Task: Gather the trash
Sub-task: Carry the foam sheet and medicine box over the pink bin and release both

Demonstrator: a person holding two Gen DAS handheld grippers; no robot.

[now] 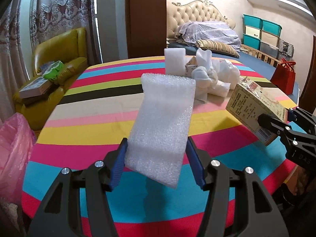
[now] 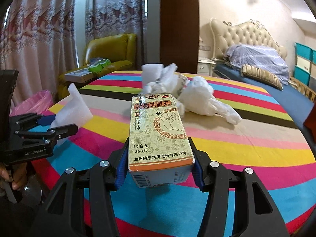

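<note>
I'm gripping a foam sheet (image 1: 161, 126) in my left gripper (image 1: 157, 165), lifting it above the striped desk (image 1: 98, 118). My right gripper (image 2: 158, 169) is clamping a medicine box (image 2: 158, 136), also off the desk. Crumpled white wrappers (image 2: 197, 96) are lying farther back, with a pink bag (image 1: 11, 148) hanging at the left.

1. The desk (image 1: 94, 118) is round and covered by a cloth in bright stripes: pink, yellow, blue, green, black and beige.
2. A heap of crumpled white plastic bags (image 2: 199, 96) lies on the far part of the desk, across the beige and black stripes.
3. A white foam block (image 1: 174, 61) stands upright just behind the heap, near the desk's far edge.
4. A piece of printed paper (image 1: 190, 65) shows beside the foam block, touching the heap.
</note>
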